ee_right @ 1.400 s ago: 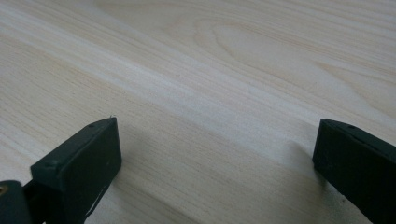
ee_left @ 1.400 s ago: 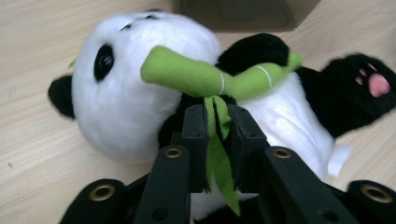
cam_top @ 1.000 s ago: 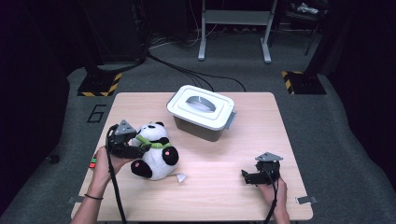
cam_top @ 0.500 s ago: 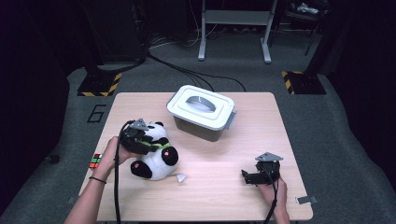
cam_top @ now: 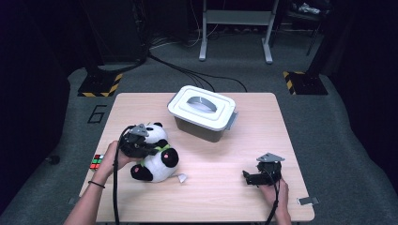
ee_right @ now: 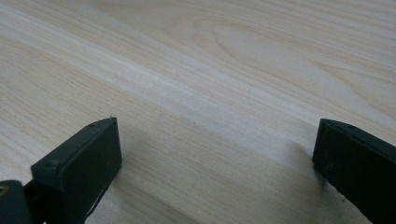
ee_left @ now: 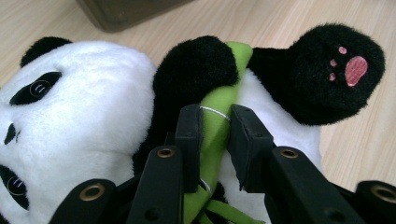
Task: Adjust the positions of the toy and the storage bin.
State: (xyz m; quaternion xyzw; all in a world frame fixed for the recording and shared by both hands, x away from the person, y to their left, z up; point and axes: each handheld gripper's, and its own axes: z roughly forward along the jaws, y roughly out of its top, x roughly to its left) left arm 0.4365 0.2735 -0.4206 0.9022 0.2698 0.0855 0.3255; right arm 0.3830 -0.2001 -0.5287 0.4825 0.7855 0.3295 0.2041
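Note:
A plush panda (cam_top: 157,154) lies on the left part of the wooden table (cam_top: 220,159), with a green bamboo piece (ee_left: 219,116) held across its chest. My left gripper (cam_top: 141,146) sits on top of the panda, its jaws having just been closing. In the left gripper view my left gripper (ee_left: 215,123) is shut on the green bamboo piece, pads pressing both sides. My right gripper (cam_top: 256,177) rests near the table's front right with jaws wide apart. In the right gripper view my right gripper (ee_right: 215,154) has only bare wood between its fingers.
A grey lidded bin with a white lid (cam_top: 202,111) stands at the table's middle back. A small white tag (cam_top: 181,177) lies by the panda's foot. A colour cube (cam_top: 97,161) sits at the table's left edge. Dark floor, cables and stands surround the table.
My left gripper moved right and down onto the panda and its jaws closed on the green bamboo piece. The right gripper stayed still.

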